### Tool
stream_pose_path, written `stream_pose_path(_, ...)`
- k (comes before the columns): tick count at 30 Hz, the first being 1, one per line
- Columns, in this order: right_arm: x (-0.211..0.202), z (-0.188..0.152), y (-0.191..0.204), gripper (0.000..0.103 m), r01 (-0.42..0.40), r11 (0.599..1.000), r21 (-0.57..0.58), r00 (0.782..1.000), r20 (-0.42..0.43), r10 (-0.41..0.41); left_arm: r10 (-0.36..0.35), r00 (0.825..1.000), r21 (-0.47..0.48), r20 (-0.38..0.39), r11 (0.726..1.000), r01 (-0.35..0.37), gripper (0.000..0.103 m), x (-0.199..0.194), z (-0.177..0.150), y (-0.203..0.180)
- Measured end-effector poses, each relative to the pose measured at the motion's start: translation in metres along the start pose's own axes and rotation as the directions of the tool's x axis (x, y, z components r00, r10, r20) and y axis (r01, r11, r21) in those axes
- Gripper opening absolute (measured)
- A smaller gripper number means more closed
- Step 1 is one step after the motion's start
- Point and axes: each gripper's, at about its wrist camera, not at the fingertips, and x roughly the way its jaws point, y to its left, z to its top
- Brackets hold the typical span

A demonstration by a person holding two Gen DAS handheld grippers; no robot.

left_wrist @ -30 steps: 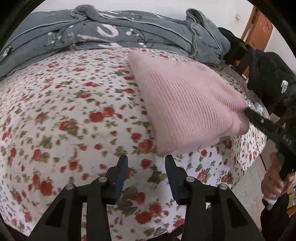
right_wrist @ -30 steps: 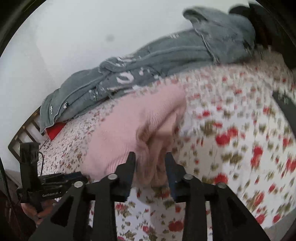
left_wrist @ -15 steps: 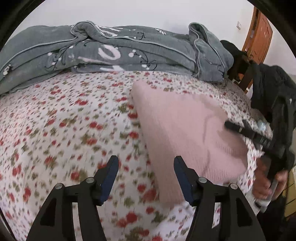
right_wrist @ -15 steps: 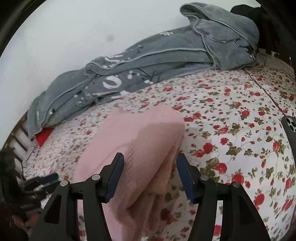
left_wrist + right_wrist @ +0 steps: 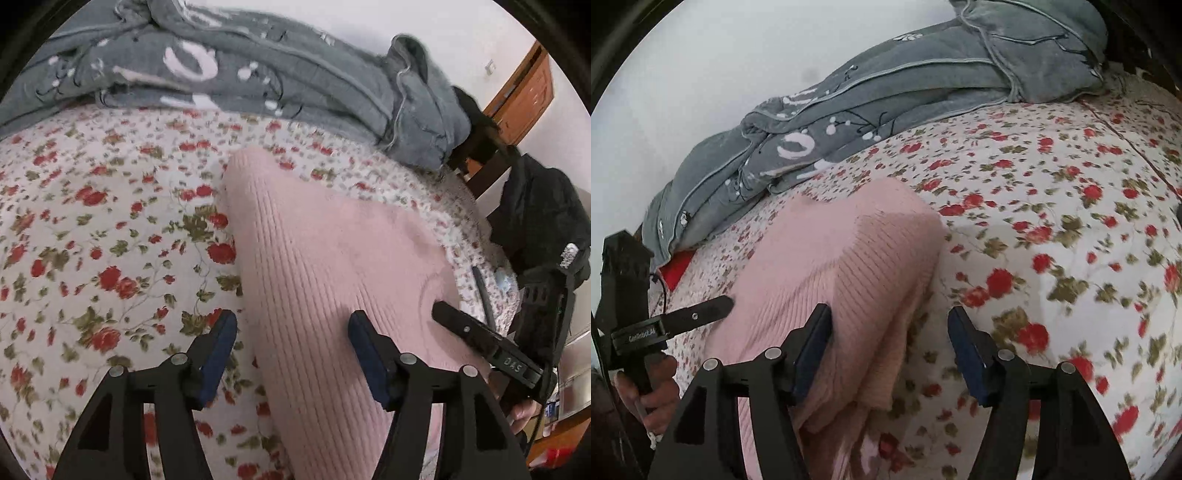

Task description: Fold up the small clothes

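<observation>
A folded pink ribbed knit garment (image 5: 332, 280) lies on the floral bed sheet (image 5: 92, 240); it also shows in the right wrist view (image 5: 842, 266). My left gripper (image 5: 291, 343) is open and empty, its jaws straddling the garment's near left edge. My right gripper (image 5: 890, 336) is open and empty, its jaws set over the garment's near right edge where the layers stack. In the left wrist view the right gripper's black finger (image 5: 476, 339) rests at the garment's right side. In the right wrist view the left gripper's finger (image 5: 698, 314) lies at its left side.
A rumpled grey quilt (image 5: 240, 74) lies along the wall behind the garment, also in the right wrist view (image 5: 886, 96). A black jacket (image 5: 546, 229) hangs at the bed's right end by a wooden door (image 5: 524, 96). A red item (image 5: 676, 269) shows at the bed edge.
Both grippers opened and let go of the pink garment, which now lies folded on the sheet. Both have moved down close over its near edges.
</observation>
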Motion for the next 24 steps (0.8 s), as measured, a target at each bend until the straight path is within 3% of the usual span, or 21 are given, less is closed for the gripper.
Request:
stream_pose_path(12, 0.015, -0.003, -0.011, 0.064, -0.031, 0.999, 0.019, 0.999, -0.029, 0.032, -0.074, 0.997, -0.025, -0.013, 0.997, 0.074, 0.064, 0.028, 0.008, 0.006)
stream_pose_path(15, 0.019, 0.001, -0.011, 0.064, -0.046, 0.998, 0.041, 0.998, -0.043, 0.048, -0.083, 0.996, -0.040, -0.007, 0.996, 0.083, 0.058, 0.030, 0.009, 0.006)
stream_pose_path(17, 0.022, 0.002, -0.010, 0.064, -0.057, 0.997, 0.046, 0.997, -0.046, 0.059, -0.076, 0.997, -0.032, 0.008, 0.997, 0.076, 0.048, 0.026, 0.009, 0.003)
stream_pose_path(19, 0.022, 0.003, -0.008, 0.055, -0.066, 0.997, 0.045, 0.997, -0.047, 0.068, -0.053, 0.998, -0.011, 0.022, 0.999, 0.054, 0.042, 0.022, 0.009, -0.002)
stream_pose_path(20, 0.022, 0.003, -0.007, 0.041, -0.109, 0.992, 0.057, 0.992, -0.053, 0.113, -0.032, 0.999, 0.002, 0.029, 0.999, 0.032, 0.039, 0.019, 0.009, -0.006)
stream_pose_path(21, 0.023, 0.005, -0.006, 0.039, -0.142, 0.987, 0.081, 0.988, -0.056, 0.147, -0.021, 0.999, 0.007, 0.035, 1.000, 0.021, 0.038, 0.017, 0.009, -0.008)
stream_pose_path(24, 0.016, 0.007, 0.004, 0.029, -0.108, 0.992, 0.068, 0.993, -0.033, 0.110, 0.009, 0.999, 0.022, 0.052, 1.000, -0.010, 0.036, 0.007, 0.011, -0.016)
